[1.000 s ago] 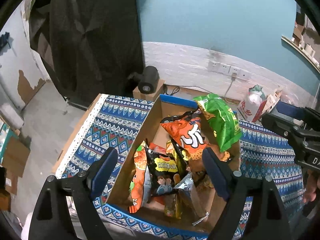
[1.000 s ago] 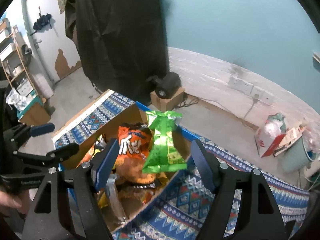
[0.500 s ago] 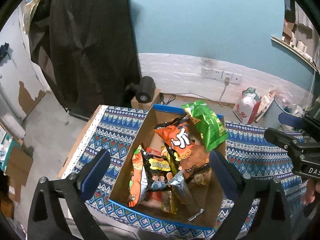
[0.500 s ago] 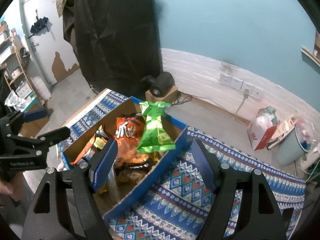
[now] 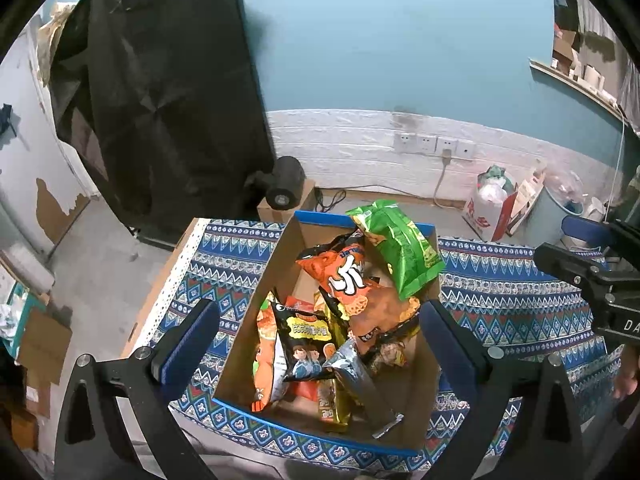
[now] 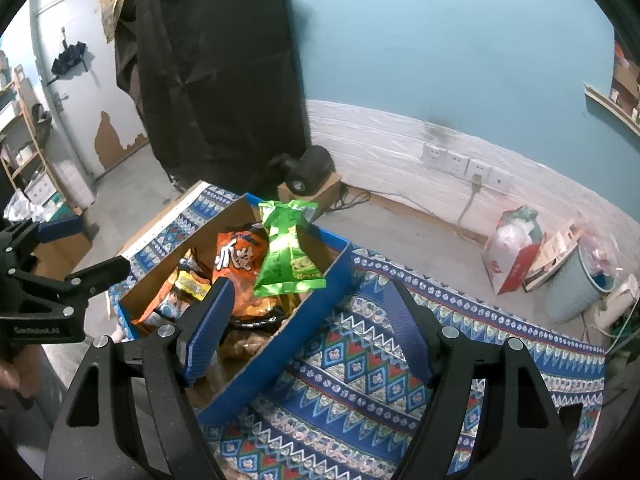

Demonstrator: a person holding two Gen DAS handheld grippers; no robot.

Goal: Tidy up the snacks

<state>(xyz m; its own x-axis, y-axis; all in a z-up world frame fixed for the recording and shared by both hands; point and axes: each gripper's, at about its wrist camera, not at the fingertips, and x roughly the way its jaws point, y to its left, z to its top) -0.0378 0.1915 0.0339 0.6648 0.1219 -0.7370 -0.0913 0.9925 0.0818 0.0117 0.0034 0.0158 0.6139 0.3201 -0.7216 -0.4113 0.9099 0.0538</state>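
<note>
A blue-edged cardboard box [image 5: 420,368] [image 6: 304,320] sits on a patterned blue cloth [image 5: 516,292] [image 6: 360,392]. It holds several snack bags: a green bag [image 5: 396,244] [image 6: 288,256] leaning on top at the far end, an orange bag [image 5: 344,276] [image 6: 238,256], a black and yellow bag [image 5: 308,344] and a silver packet [image 5: 356,376]. My left gripper [image 5: 316,340] is open and empty, held above the box. My right gripper [image 6: 308,328] is open and empty, over the box's right wall. The right gripper also shows in the left wrist view [image 5: 592,276], and the left in the right wrist view [image 6: 52,280].
A black roll on a small carton [image 5: 286,188] [image 6: 310,172] stands behind the table. A dark cloth [image 5: 160,100] hangs at the back left. Bags and a pale bin [image 6: 576,276] stand on the floor at the right, by wall sockets [image 6: 464,166].
Both grippers have pulled back and up from the box, so the box looks smaller and more table shows. Both stayed open and empty. The snacks have not moved.
</note>
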